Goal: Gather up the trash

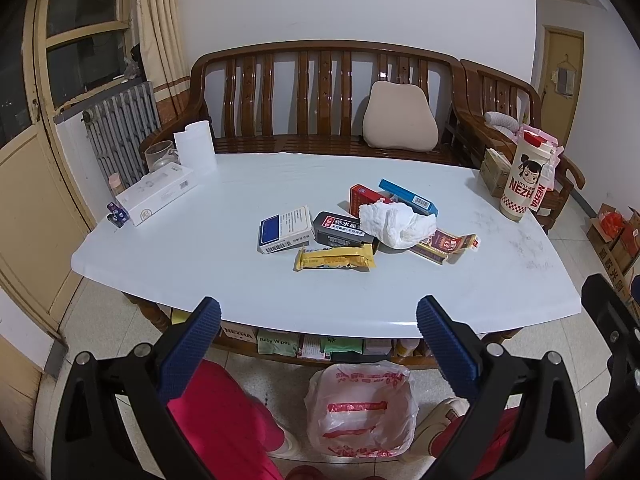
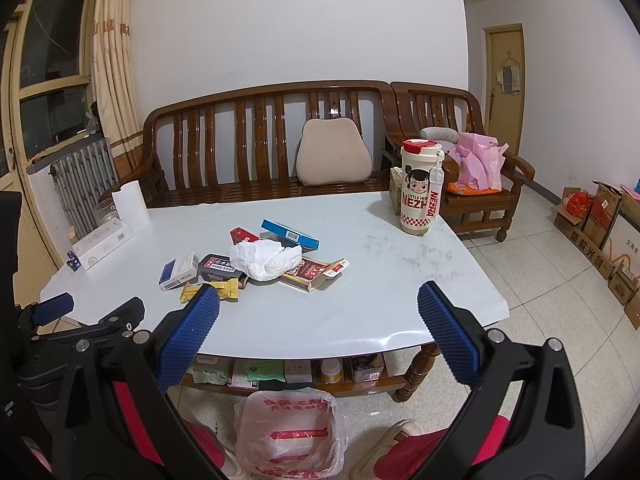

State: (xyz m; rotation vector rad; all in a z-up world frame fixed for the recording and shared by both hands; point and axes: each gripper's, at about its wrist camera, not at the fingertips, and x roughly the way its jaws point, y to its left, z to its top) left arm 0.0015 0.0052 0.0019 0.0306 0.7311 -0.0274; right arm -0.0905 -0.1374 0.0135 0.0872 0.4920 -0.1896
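Both grippers, left (image 1: 318, 344) and right (image 2: 318, 330), hover with fingers spread and empty at the near edge of the white bench (image 1: 200, 256). Mid-bench lies the trash: crumpled tissue (image 1: 394, 222), yellow wrapper (image 1: 335, 259), small boxes. A plastic bag (image 1: 362, 410) sits open on the floor below.

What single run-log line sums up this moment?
phase: start | left gripper: open, empty | right gripper: open, empty | trash pile: on table | bag: floor, open
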